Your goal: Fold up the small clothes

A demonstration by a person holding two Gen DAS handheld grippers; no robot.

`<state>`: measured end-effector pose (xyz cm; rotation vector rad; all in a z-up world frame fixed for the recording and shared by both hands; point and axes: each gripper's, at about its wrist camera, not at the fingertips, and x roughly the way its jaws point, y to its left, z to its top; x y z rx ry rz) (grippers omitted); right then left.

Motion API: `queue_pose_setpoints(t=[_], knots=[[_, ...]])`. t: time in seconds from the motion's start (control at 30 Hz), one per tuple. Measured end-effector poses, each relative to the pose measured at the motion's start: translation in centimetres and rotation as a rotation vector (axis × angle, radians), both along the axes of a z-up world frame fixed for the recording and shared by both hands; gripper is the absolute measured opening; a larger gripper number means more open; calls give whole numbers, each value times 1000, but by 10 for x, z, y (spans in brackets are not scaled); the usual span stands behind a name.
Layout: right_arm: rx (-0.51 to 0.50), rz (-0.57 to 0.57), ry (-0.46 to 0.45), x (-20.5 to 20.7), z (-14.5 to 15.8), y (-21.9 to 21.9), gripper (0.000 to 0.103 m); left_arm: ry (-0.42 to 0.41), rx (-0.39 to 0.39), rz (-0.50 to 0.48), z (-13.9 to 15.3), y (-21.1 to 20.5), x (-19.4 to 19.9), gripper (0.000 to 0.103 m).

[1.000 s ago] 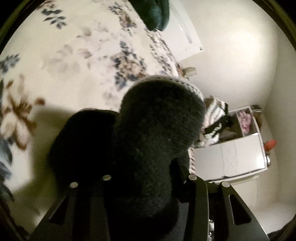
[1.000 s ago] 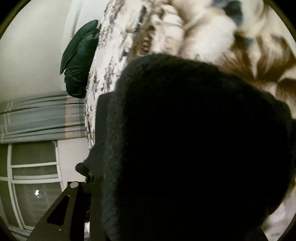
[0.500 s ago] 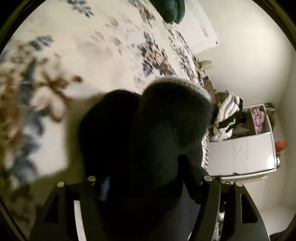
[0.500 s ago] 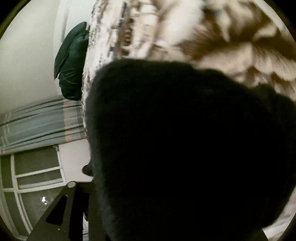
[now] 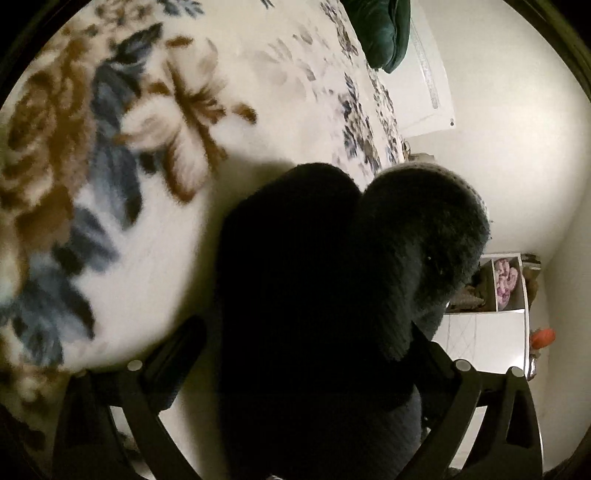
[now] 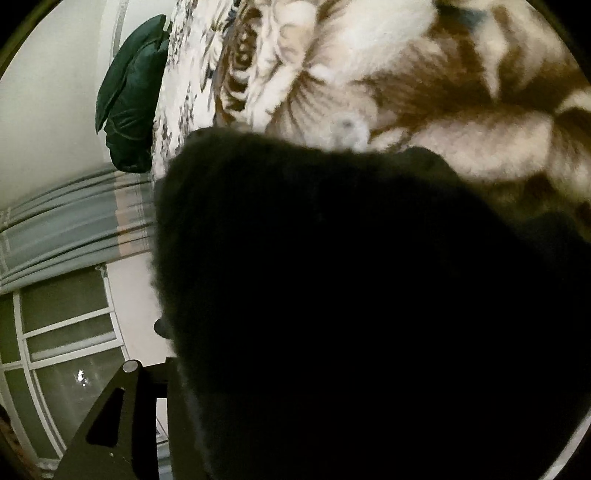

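Note:
A dark knitted garment [image 5: 332, 280] with a pale grey edge hangs between the fingers of my left gripper [image 5: 303, 354], which is shut on it close above the floral blanket [image 5: 110, 184]. In the right wrist view the same dark garment [image 6: 351, 314] fills most of the frame and covers my right gripper [image 6: 332, 406]; its jaws are hidden by the cloth, so its state does not show. The blanket [image 6: 406, 74] lies just beyond the cloth.
A dark green pillow [image 5: 384, 33] lies at the far end of the bed; it also shows in the right wrist view [image 6: 129, 96]. A white shelf unit [image 5: 487, 332] with clothes stands by the wall. Curtains [image 6: 66, 229] and a window [image 6: 66, 350] are at left.
Both grippers have moved with the garment nearer the blanket; its flower pattern looks larger in both views. The garment stays held.

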<state>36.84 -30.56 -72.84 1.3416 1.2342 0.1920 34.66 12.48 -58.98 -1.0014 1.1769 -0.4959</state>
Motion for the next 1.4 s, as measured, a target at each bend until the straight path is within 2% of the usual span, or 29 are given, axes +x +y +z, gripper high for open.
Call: queue_pose_setpoints(t=[0.13, 0.2, 0.23, 0.27, 0.33, 0.4, 0.47, 0.6, 0.83, 1.0, 1.17, 1.3, 1.4], knots=[[22, -14, 7, 0, -9, 0, 63, -11, 7, 14, 2, -9, 10, 103], [35, -23, 7, -4, -18, 1, 68, -45, -27, 12, 9, -12, 12, 101], [40, -26, 6, -4, -19, 1, 71, -70, -40, 7, 15, -17, 14, 92], [42, -27, 3, -6, -21, 1, 73, -92, -40, -1, 21, -21, 17, 78], [35, -35, -17, -6, -19, 2, 73, -121, -31, -7, 31, -24, 21, 67], [7, -40, -47, -5, -13, 4, 62, -146, -16, -20, 41, -25, 25, 61], [-10, -53, -73, -7, -7, 5, 44, -164, -2, -41, 52, -27, 28, 58], [-27, -78, -112, -18, 13, 5, 39, -206, 8, -80, 78, -33, 39, 57], [-43, -124, -232, 16, 68, 3, 37, -298, -18, -160, 128, -51, 88, 56], [-61, -182, -326, 62, 108, -16, 37, -366, -20, -220, 168, -78, 159, 56], [-67, -250, -395, 137, 126, -33, 37, -411, -5, -304, 193, -110, 260, 56], [-85, -314, -424, 200, 123, -49, 37, -411, 31, -387, 185, -138, 335, 56], [-107, -355, -426, 240, 104, -56, 37, -372, 66, -460, 150, -163, 388, 57]])
